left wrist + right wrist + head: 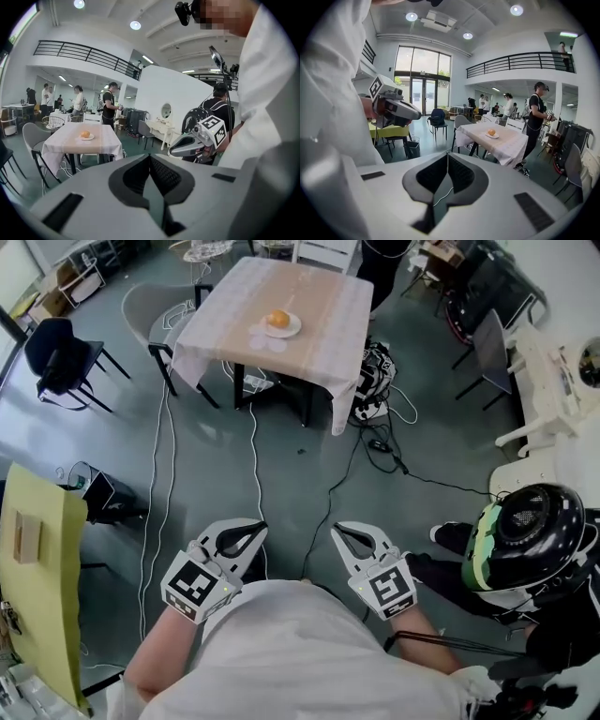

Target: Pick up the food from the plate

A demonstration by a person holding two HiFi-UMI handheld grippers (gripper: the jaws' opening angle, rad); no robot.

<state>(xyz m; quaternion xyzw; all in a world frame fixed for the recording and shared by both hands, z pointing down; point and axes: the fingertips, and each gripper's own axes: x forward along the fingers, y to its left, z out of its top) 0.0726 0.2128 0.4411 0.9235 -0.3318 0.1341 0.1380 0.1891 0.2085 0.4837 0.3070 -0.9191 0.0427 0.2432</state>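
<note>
Well, floor point(309, 474) first: grey, with cables point(255, 442) trailing from near the person's feet to under the bench point(319, 343). The bench stands well apart from the person, at the far end of the head view, draped in a pale cloth point(342, 381). Left tool point(260, 525) and right tool point(336, 527) sit low by the person's body, side by side, aimed at the bench and tipped slightly down. Both are fully closed, jaws together, nothing in either. The plate point(282, 328), small and white, is near the bench's middle. The food point(277, 319) sits on the plate, orange-brown.

By my read the pick isn't started; the whole approach is ahead.

Likely risks:
- Cables cross the walking path, so a foot could snag.
- The cloth hangs loose, so a tool catching it could drag plate and food.
- Jaws must open before arrival, or closed tips would shove the food, and a round item could roll off the plate.
- A person in a helmet point(525, 540) is close on the right and could get bumped.

Food heading: none readable. It looks roughly round in every view, with no clear long axis. Too small to say more.
</note>
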